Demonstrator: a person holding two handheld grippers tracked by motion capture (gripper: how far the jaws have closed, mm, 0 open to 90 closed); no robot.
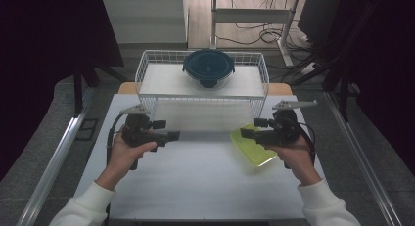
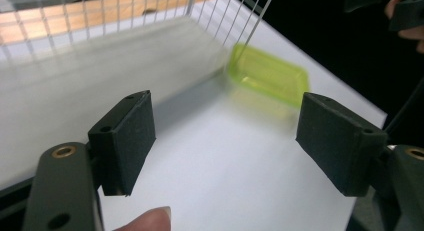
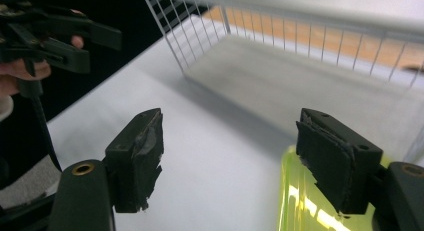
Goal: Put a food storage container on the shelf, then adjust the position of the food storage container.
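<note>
Light, stiff, slippery green lid (image 1: 252,146) at four o'clock, best pinched by its rim; both tongs wide, empty.

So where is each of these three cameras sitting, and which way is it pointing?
High view: above the person's side, looking forward and down on the white table, wire shelf and lidded bowl; forearms and both hand-held grippers show.
Left gripper view: rides the left hand-held gripper, looking between its open jaws towards the green tray.
Right gripper view: rides the right hand-held gripper, jaws open over the table.
Both gripper views share the green tray and wire shelf.
</note>
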